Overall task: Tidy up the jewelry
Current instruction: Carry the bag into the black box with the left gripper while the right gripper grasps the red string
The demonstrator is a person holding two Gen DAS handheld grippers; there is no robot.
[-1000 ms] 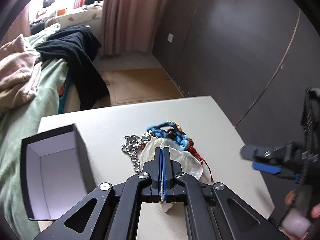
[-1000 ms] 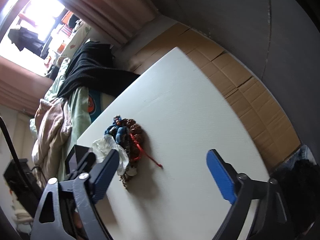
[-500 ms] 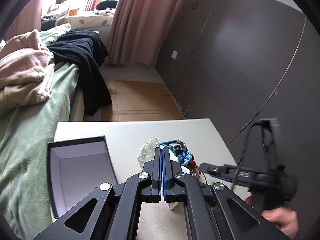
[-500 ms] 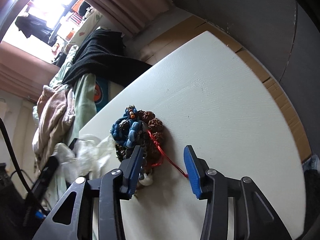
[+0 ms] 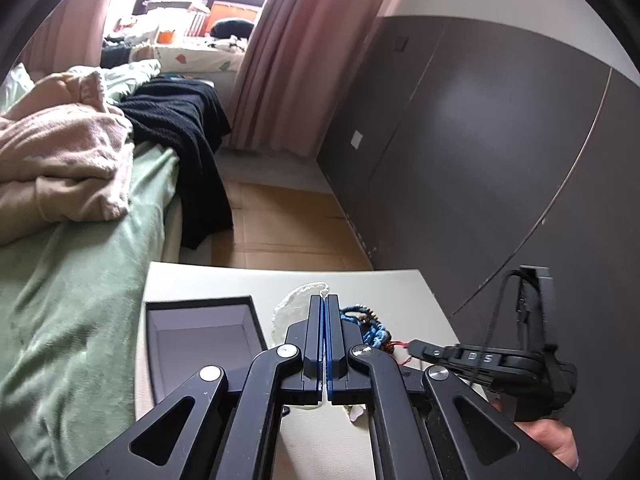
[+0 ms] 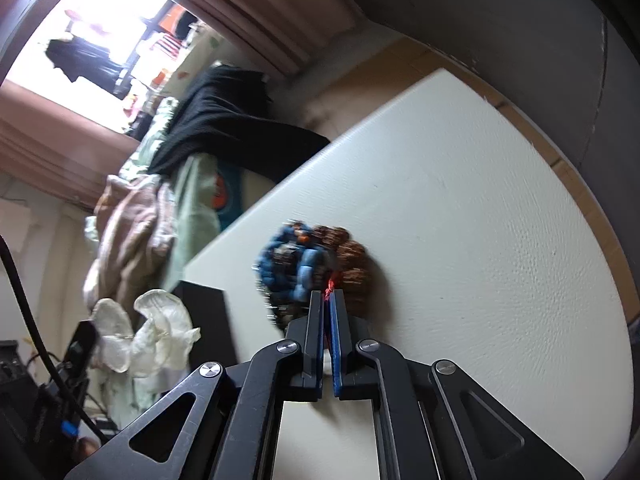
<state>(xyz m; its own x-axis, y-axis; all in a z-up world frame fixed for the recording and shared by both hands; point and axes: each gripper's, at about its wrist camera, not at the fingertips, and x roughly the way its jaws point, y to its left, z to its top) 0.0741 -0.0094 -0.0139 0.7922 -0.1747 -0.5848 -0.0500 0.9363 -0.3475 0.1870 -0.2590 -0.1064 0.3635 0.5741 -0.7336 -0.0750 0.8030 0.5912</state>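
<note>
Since a second ago my right gripper (image 6: 327, 300) has closed its jaws from wide apart down onto the red cord (image 6: 330, 282) of the jewelry pile (image 6: 310, 268), and my left gripper (image 5: 324, 304) has lifted the clear plastic bag (image 5: 290, 304) up off that pile.

Left to right, left wrist view: green bedding (image 5: 72, 280) with a beige blanket (image 5: 60, 160) and a black garment (image 5: 188, 148) on top. Open black box (image 5: 256, 320) at the near left of the white table (image 5: 400, 292), its inside pale and bare as far as I can see. Left jaws fully shut, pinching the bag, which hangs crumpled around the tips. Just right of them, the blue braided bracelet (image 5: 372, 330) and beads, then the red cord running to the right gripper's tip (image 5: 416, 347). A hand (image 5: 560, 444) holds that gripper at far right.

Right wrist view: bag (image 6: 152, 336) hangs clear of the table at left, beside the box's corner (image 6: 208, 320). Pile sits mid-table, blue bracelet (image 6: 304, 264) left, brown seed beads (image 6: 348, 264) right, somewhat blurred. Right jaws narrow, nearly touching, red cord caught at their tips.
</note>
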